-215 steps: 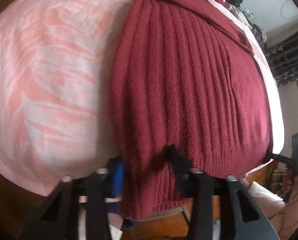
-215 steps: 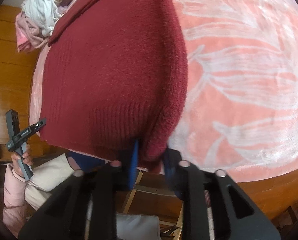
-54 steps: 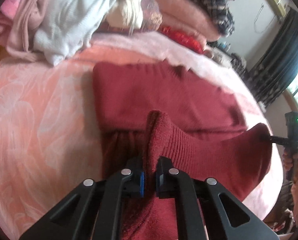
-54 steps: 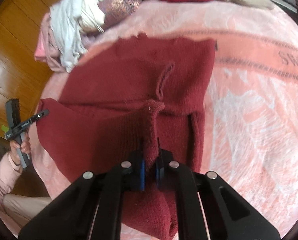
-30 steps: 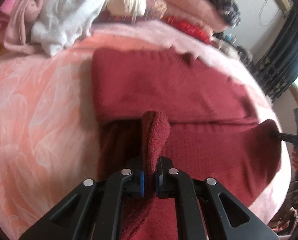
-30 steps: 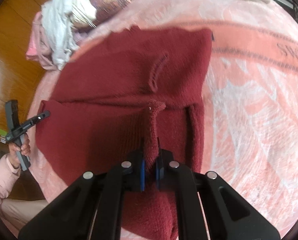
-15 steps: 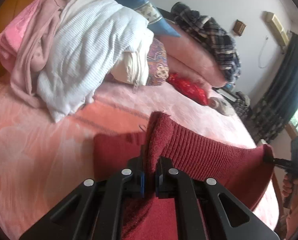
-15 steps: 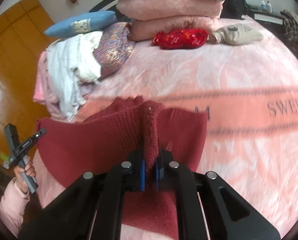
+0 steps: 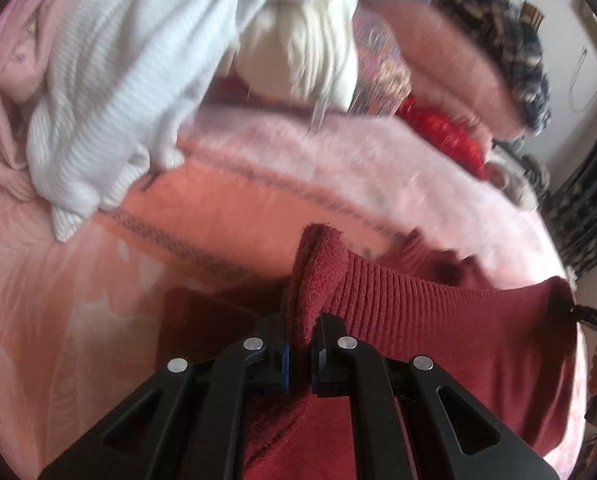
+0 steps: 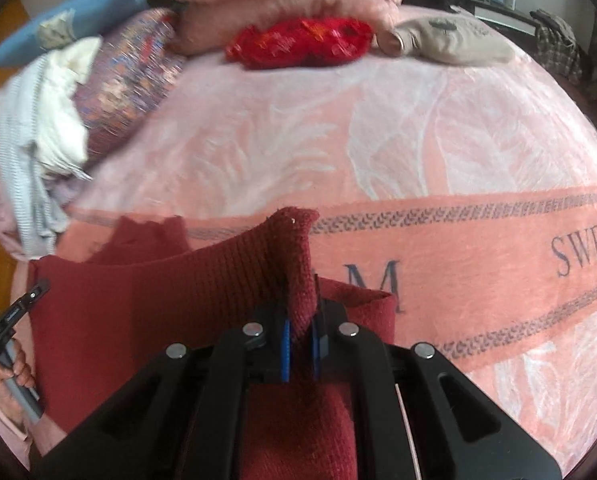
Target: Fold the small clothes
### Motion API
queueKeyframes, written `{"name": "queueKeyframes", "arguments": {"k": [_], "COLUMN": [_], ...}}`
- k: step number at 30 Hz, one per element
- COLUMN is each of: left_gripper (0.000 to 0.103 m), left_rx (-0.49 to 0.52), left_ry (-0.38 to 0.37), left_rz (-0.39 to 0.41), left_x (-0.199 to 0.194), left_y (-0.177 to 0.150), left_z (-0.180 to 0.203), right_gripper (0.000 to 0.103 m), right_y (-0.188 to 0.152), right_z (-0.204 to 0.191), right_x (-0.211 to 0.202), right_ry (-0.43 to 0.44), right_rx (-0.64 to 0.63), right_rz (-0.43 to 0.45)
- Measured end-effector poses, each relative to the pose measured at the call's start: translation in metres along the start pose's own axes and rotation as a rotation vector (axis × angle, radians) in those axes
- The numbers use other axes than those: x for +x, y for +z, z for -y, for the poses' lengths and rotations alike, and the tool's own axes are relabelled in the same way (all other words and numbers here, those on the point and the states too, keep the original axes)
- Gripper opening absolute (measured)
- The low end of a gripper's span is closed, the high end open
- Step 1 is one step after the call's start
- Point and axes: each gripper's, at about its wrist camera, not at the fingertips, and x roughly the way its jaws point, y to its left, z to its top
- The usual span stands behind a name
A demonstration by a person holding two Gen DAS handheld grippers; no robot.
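Left wrist view: both the left gripper and right gripper stay clamped on the red sweater's hem corners, now carried further up the bed over its body, so the half-fold looks nearly ready to lay down

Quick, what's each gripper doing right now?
Left gripper: closed on the maroon sweater, ribbed hem corner.
Right gripper: closed on the sweater's other hem corner.
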Motion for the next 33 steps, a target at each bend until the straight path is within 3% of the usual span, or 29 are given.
{"name": "queueKeyframes", "arguments": {"k": [4,7,9,11,13,16,20,24,27,28,29,30,31,33], "left_gripper": [0.007,0.008,0.013,0.027,0.049,0.06,0.062,0.064,0.064,0.058,0.051,0.034,0.022,0.013], "left_rx": [0.016,0.029,0.02,0.013,0.029,0.092,0.088,0.053,0.132,0.158,0.164,0.164,0.148,0.091], "left_ry": [0.056,0.079,0.078,0.078,0.085,0.107,0.07,-0.003,0.016,0.032,0.048,0.057,0.053,0.007], "left_rz": [-0.063,-0.068,-0.073,-0.076,-0.082,-0.105,-0.168,-0.159,-0.157,-0.14,-0.138,-0.144,-0.149,-0.157], "left_x": [0.023,0.023,0.015,-0.002,-0.023,-0.054,-0.079,-0.093,-0.093,-0.094,-0.093,-0.091,-0.088,-0.085], "left_y": [-0.008,-0.009,-0.007,-0.008,-0.013,-0.037,-0.08,-0.117,-0.127,-0.131,-0.134,-0.137,-0.138,-0.139], "left_z": [-0.003,0.001,0.0,0.001,0.002,0.002,-0.006,-0.013,-0.002,0.001,0.002,0.001,-0.003,-0.012], "right_gripper": [0.007,0.016,0.025,0.043,0.043,0.042,0.048,0.048,0.049,0.043,0.023,0.014,0.007,0.006], "right_y": [-0.008,-0.014,-0.019,-0.025,-0.036,-0.065,-0.114,-0.157,-0.178,-0.183,-0.185,-0.186,-0.187,-0.186], "right_z": [0.007,0.008,0.008,0.006,0.003,0.004,0.016,0.036,0.041,0.042,0.043,0.044,0.045,0.045], "right_x": [0.024,0.023,0.01,-0.007,-0.03,-0.06,-0.085,-0.091,-0.08,-0.073,-0.07,-0.067,-0.067,-0.077], "right_ry": [-0.034,-0.049,-0.048,-0.062,-0.036,0.014,0.057,0.146,0.165,0.174,0.184,0.194,0.225,0.24], "right_rx": [0.029,0.03,0.019,-0.019,-0.073,-0.11,-0.126,-0.099,-0.102,-0.096,-0.092,-0.085,-0.066,-0.08], "right_rz": [-0.039,-0.041,-0.047,-0.054,-0.053,-0.084,-0.139,-0.183,-0.198,-0.209,-0.216,-0.218,-0.222,-0.217]}}
